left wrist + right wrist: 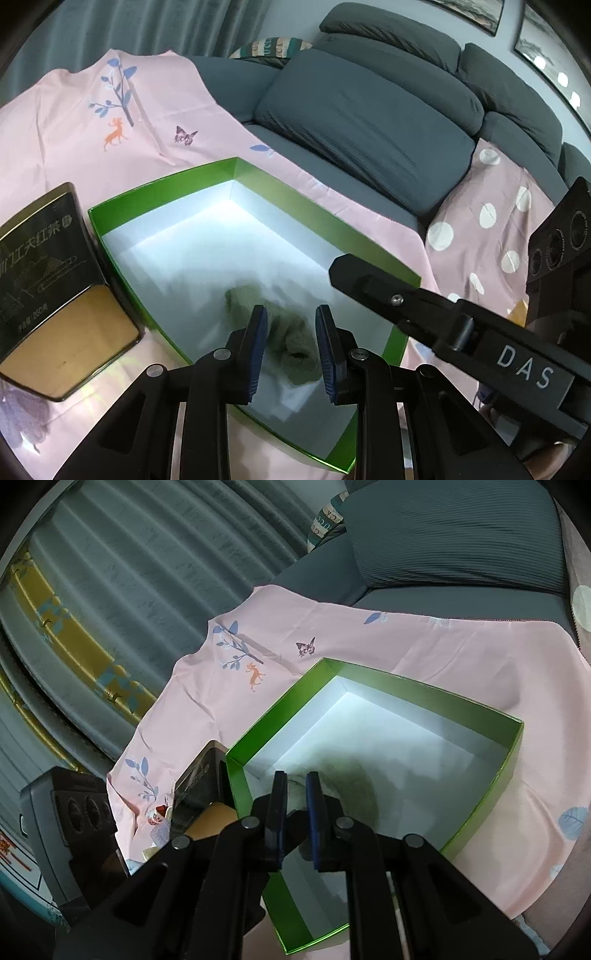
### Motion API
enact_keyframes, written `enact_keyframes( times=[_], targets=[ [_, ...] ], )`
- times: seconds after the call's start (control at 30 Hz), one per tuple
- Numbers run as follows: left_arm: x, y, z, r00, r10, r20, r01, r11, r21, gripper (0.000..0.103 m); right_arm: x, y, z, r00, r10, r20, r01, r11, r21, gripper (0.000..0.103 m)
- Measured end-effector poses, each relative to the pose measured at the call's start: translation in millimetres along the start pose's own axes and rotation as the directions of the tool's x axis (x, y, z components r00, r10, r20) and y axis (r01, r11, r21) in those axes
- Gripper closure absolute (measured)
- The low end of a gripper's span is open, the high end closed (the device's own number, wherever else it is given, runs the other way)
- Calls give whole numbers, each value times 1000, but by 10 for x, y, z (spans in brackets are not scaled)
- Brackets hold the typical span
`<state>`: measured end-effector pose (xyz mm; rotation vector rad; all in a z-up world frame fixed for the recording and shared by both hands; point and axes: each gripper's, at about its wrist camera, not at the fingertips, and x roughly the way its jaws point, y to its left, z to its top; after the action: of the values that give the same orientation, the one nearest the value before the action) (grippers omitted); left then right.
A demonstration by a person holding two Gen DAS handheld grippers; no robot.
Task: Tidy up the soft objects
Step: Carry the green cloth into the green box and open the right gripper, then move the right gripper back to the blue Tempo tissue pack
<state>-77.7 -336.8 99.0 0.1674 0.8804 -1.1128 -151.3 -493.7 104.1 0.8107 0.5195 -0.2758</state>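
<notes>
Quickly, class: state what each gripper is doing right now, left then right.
Left gripper: closed on the green fuzzy cloth, above the green box.
Right gripper: closed on the same cloth's pale edge.

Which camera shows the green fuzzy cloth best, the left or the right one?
The left wrist view. There the olive-green fuzzy cloth hangs in plain sight over the green box, though blurred. In the right wrist view it is only a dark smear behind the jaws, its shape unreadable.
</notes>
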Motion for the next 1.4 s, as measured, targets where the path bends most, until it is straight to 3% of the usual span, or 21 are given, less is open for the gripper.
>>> enact_keyframes(
  times=[0.2, 0.23, 0.33, 0.4, 0.57, 0.67, 0.8, 0.87, 1.07, 1.2, 1.4],
  targets=[
    [-70, 27, -27, 1000, -1, -20, 1, 1000, -9, 75, -23, 25, 5, 1000, -27, 0, 27, 1000, -10, 90],
    [-95, 28, -35, 1000, 3, -20, -3, 1000, -9, 73, -28, 30, -1, 1000, -29, -1, 29, 999, -14, 85],
    [-249, 61, -65, 1000, 8, 2, -8, 1000, -23, 52, -63, 66, -20, 999, -37, 0, 37, 999, -22, 61],
    [-351, 96, -83, 1000, 18, 26, -17, 999, -33, 38, -90, 108, -35, 999, -45, 0, 45, 998, -32, 54],
    [-678, 235, -175, 996, 57, 65, -52, 996, -70, 22, -154, 259, -81, 999, -48, -4, 48, 996, -73, 27],
    [-884, 384, -271, 994, 77, 76, -68, 991, -119, 20, -180, 381, -132, 999, -41, -5, 41, 994, -99, 17],
    [-1152, 604, -431, 988, 126, 88, -109, 977, -181, 19, -195, 574, -214, 999, -31, -19, 28, 989, -146, 12],
    [-1305, 707, -518, 980, 173, 100, -149, 966, -213, 17, -189, 671, -257, 999, -25, -24, 21, 985, -169, 3],
    [-1796, 1097, -825, 954, 269, 135, -209, 915, -346, 13, -134, 1022, -415, 999, -17, -51, 3, 966, -259, 1],
    [-2057, 1350, -1037, 922, 367, 125, -286, 862, -419, 13, -60, 1290, -573, 996, -22, -83, -7, 943, -333, 1],
    [-2449, 1797, -1410, 883, 458, 107, -332, 768, -548, 13, 104, 1671, -839, 985, 0, -175, -68, 921, -384, 1]
  ],
)
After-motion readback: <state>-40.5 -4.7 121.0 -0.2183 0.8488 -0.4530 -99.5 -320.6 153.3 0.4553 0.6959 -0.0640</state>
